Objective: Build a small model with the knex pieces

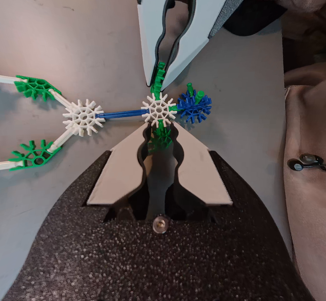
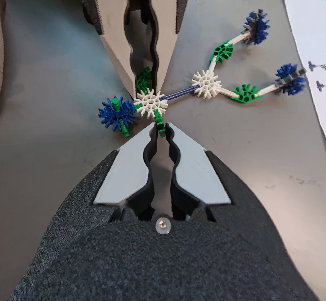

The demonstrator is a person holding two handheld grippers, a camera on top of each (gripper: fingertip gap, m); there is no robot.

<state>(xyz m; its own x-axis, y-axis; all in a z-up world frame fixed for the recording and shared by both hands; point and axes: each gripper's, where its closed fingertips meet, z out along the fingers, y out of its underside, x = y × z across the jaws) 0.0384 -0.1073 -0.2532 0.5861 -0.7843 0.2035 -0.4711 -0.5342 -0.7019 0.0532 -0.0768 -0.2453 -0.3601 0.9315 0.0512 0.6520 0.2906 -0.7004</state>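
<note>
White rods cut off by left edge; paper blurred

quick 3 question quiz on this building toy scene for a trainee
1. True or false: a blue rod joins the two white connectors.
2. What is the right hand-held gripper clamped on? A) a white connector B) a green connector C) the blue rod
3. Fill in: the short rods sticking out of the blue connector cluster are ___.

Key: 1 true; 2 B; 3 green
</note>
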